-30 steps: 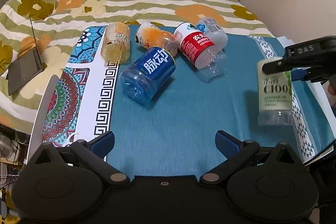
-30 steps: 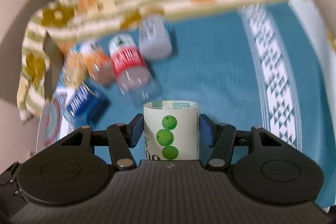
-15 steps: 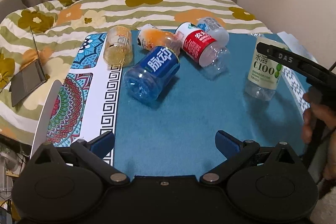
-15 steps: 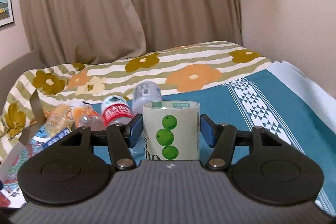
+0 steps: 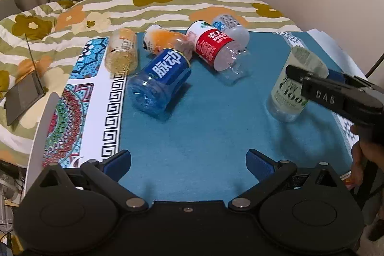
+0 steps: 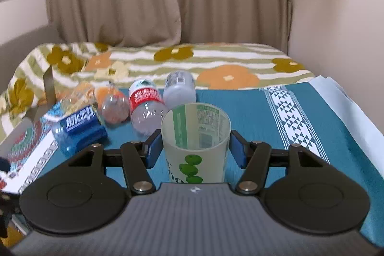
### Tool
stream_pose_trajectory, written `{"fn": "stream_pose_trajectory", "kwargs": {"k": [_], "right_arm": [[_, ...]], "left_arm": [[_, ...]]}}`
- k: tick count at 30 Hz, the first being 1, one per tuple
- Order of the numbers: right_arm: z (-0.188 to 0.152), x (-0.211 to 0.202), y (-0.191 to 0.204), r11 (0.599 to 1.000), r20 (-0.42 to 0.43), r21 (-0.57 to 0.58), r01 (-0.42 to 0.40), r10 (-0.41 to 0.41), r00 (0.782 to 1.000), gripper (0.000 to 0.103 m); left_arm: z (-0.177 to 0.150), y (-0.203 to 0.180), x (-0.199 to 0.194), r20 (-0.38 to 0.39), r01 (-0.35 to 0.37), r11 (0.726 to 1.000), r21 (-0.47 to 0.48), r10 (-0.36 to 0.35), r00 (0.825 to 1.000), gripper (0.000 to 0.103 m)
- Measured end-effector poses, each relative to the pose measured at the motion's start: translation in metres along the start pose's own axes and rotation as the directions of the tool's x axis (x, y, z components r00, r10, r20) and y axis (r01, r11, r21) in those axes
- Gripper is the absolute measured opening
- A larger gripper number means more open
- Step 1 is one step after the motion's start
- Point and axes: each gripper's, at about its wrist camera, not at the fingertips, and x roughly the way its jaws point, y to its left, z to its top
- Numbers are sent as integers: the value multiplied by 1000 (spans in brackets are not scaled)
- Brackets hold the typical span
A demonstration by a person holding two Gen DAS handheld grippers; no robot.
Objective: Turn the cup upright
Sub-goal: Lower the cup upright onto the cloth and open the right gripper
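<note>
From the left wrist view, the left gripper [image 5: 188, 157] hung with its blue-padded fingers spread wide and nothing between them, low over the teal cloth [image 5: 204, 126]. The cup [image 5: 291, 90], a cut-down frosted bottle with green lettering, stood ahead and well to the right of it, base on the cloth and mouth up, its long axis close to vertical with a slight lean. The right gripper [image 5: 309, 74] reached across it from the right, so the right hand was plainly the nearer. Ahead and to the left lay the other cut bottles on their sides: a blue-labelled one [image 5: 160, 82], a red-labelled one [image 5: 216, 49], an orange one [image 5: 165, 41], a pale amber one [image 5: 122, 52] and a clear one [image 5: 229, 25].

From the right wrist view, the cup [image 6: 195, 143] sat directly between the fingers of the right gripper [image 6: 195, 146], its open rim facing up and the printed label showing through the thin translucent wall. The blue pads [image 6: 236, 148] stood just beside the cup's sides; a narrow gap seemed to show at each, so the grip looked eased off rather than pinching, though I could not be sure. In my judgement this cup was already upright, and a straight pull-back would have cleared it without tipping the light plastic.
</note>
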Motion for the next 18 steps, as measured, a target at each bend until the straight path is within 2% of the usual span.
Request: {"fn": "stream_pose_trajectory", "kwargs": {"k": [7, 14, 15, 17, 18], "right_arm": [[10, 0, 0, 1000, -97, 4, 1, -1, 995, 75], [16, 5, 1, 1000, -135, -21, 0, -3, 991, 78], [16, 6, 1, 1000, -137, -26, 5, -8, 991, 81], [16, 6, 3, 999, -141, -42, 20, -26, 990, 99], [16, 6, 3, 998, -140, -48, 28, -35, 990, 103]], "left_arm": [[4, -8, 0, -25, 31, 1000, -6, -31, 999, 103], [8, -11, -2, -24, 34, 999, -29, -35, 999, 103], [9, -11, -3, -24, 32, 999, -30, -33, 999, 103], [9, -12, -3, -27, 30, 999, -33, -31, 999, 103], [9, -12, -3, -31, 29, 999, -34, -30, 999, 103]]}}
